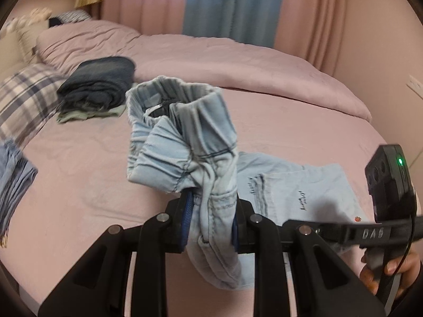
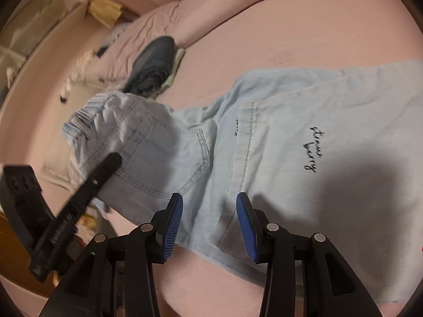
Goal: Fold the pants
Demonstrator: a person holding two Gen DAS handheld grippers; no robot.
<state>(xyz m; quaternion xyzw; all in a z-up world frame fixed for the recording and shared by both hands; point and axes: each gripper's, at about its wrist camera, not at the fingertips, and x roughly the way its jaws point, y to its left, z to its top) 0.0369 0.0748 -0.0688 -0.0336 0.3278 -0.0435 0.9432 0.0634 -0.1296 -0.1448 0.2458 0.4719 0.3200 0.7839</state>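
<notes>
Pale blue washed-denim pants with elastic gathered waistband, stitched back pocket and dark cursive lettering (reads roughly "strawberry"), legs spread flat toward three o'clock, waist end bunched and lifted off the surface toward nine o'clock, waistband curled open

we are in a bedroom of a home. a wide bed fills most of what we see, made up in pale pink, with a pink duvet bunched across its far side. at the head lie a pink pillow and a plaid pillow. behind the bed hang long curtains, pink with a blue panel between them. on the bed we see a stack of folded clothes, dark denim on top, and light blue pants spread out. a wall socket sits at the right.
</notes>
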